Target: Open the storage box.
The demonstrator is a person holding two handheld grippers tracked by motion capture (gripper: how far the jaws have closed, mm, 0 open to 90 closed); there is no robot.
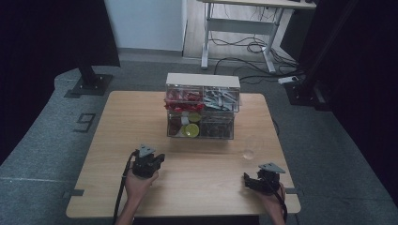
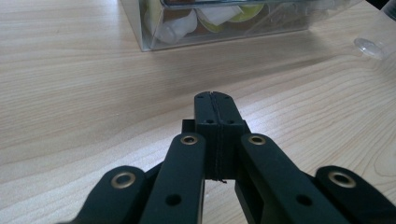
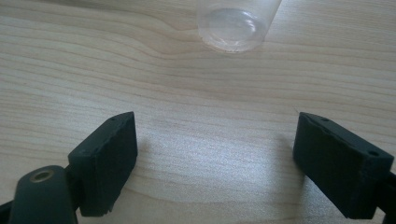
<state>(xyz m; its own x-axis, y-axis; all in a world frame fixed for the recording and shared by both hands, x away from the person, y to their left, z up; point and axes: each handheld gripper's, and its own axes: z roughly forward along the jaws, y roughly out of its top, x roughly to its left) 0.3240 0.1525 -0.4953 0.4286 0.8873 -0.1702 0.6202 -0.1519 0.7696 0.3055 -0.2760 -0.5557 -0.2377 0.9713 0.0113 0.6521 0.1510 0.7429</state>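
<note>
Clear plastic is what you face: a transparent cup [image 1: 251,147] stands upright right of centre in the high view, on the pale wooden table [image 1: 117,140], just beside the lower right corner of the clear drawer organiser [image 1: 202,112]. In the right gripper view the cup's base [image 3: 236,25] sits at the top edge, slightly right of centre, well ahead of the jaws and touching neither. Your right gripper [image 1: 248,182] lies low at the lower right of the high view, near the table's front edge, its jaws spread wide with only bare wood between them [image 3: 215,158]. Your left gripper [image 1: 157,161] sits at the lower centre-left of the high view, and in its own view the two black pads are pressed flat together with nothing pinched between them [image 2: 215,116], pointing across the tabletop toward the organiser's lower front corner [image 2: 154,37]. That organiser holds red packets in its upper left drawer, silvery-grey packets in the upper right, and small round yellow-green lidded pots below. Behind the table, at the top of the high view, stands a white desk frame [image 1: 206,42] with cables on the grey floor.
</note>
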